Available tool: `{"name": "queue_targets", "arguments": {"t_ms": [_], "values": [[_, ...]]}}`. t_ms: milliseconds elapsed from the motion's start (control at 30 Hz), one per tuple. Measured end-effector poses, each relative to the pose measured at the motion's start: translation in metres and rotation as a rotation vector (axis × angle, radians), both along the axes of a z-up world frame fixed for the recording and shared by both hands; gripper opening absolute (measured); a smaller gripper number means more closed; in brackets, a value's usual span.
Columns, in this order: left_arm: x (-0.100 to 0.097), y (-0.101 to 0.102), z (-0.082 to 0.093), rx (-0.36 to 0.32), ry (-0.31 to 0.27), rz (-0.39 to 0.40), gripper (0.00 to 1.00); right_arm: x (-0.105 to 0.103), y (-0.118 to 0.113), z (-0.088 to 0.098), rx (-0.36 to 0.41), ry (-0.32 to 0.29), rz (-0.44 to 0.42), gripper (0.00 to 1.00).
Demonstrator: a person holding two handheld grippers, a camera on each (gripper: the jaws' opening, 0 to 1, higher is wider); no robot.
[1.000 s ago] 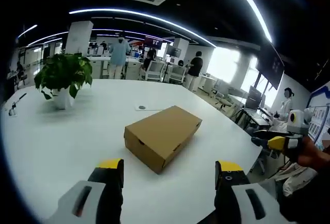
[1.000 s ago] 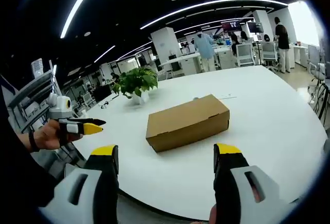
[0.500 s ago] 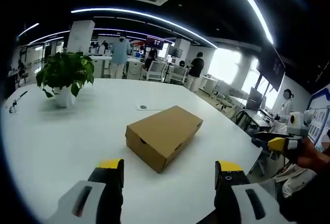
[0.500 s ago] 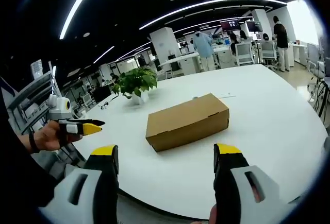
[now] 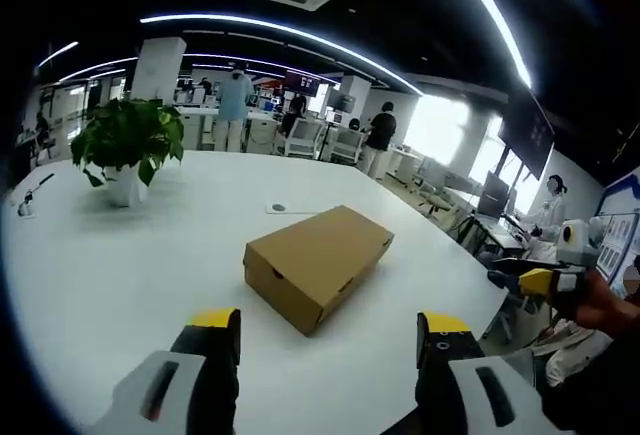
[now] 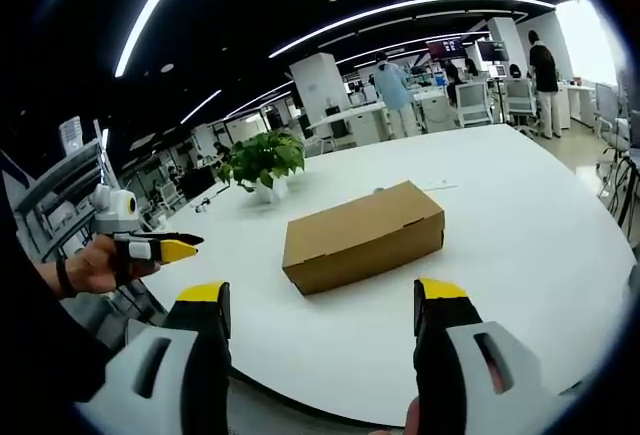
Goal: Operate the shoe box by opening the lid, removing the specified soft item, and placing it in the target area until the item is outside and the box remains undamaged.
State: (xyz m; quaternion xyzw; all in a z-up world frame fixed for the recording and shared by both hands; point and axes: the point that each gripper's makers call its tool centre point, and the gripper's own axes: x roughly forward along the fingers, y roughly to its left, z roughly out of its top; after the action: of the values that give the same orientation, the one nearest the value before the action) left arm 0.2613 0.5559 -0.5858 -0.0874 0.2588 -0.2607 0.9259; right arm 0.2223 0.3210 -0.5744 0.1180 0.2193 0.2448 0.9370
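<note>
While the big round white desk (image 5: 90, 275) spreads across both views, the closed cardboard shoe box (image 5: 317, 264) sits near its middle, lid down, w/ a potted plant (image 5: 125, 150) well apart behind it. Left tongs (image 5: 328, 340) and right tongs (image 6: 320, 315) hang short of the box, both spread wide, nothing between the jaws, not touching it.

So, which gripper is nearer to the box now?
Hard to tell; about equal. The left gripper and the right gripper both hover short of the closed box, jaws open, neither touching it.
</note>
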Motion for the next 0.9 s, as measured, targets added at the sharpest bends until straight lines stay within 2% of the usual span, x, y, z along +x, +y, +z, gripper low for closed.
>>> {"name": "queue_targets", "arguments": {"t_ms": [900], "values": [[0.0003, -0.0054, -0.0005, -0.002, 0.007, -0.014, 0.73, -0.0013, 0.0011, -0.001, 0.011, 0.004, 0.001, 0.7]]}}
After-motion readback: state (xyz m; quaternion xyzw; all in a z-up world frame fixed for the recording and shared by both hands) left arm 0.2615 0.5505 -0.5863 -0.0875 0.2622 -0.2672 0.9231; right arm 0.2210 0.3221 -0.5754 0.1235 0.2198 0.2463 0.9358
